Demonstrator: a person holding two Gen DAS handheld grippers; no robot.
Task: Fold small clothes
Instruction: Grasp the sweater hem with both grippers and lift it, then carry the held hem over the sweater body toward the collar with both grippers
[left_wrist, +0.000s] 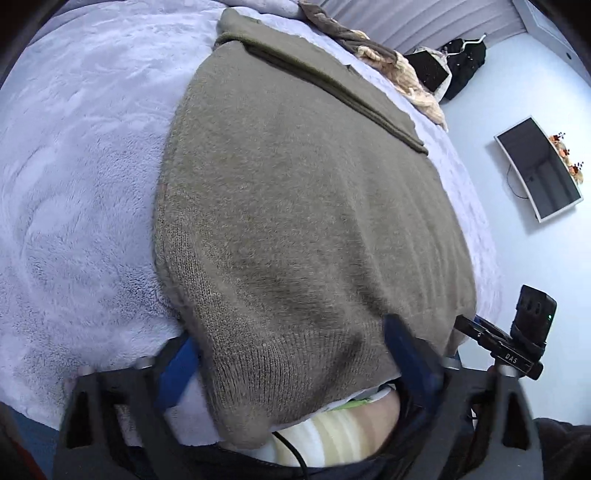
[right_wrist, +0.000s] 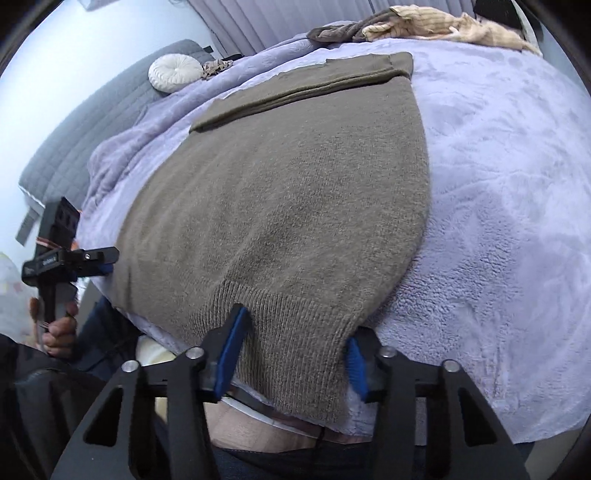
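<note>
An olive-brown knit sweater (left_wrist: 295, 192) lies flat on a lavender fleece blanket (left_wrist: 81, 166), with a folded band of it (left_wrist: 332, 88) across the far end. My left gripper (left_wrist: 291, 332) is at the sweater's near ribbed hem, and the fabric bulges between its blue pads (left_wrist: 181, 369). The right gripper (right_wrist: 295, 325) pinches the other near corner of the same sweater (right_wrist: 295, 206), and its blue pads (right_wrist: 229, 350) dent the ribbing. Each wrist view shows the other gripper at the side: the right gripper (left_wrist: 517, 343) and the left gripper (right_wrist: 66, 254) held by a hand (right_wrist: 59, 332).
Crumpled beige and brown clothes (right_wrist: 436, 22) lie along the blanket's (right_wrist: 498, 184) far edge. A round white cushion (right_wrist: 170, 72) sits against a grey quilted panel (right_wrist: 85, 136). A dark screen (left_wrist: 539, 170) and a black bag (left_wrist: 461, 62) are beyond the bed. The person's torso is right below the grippers.
</note>
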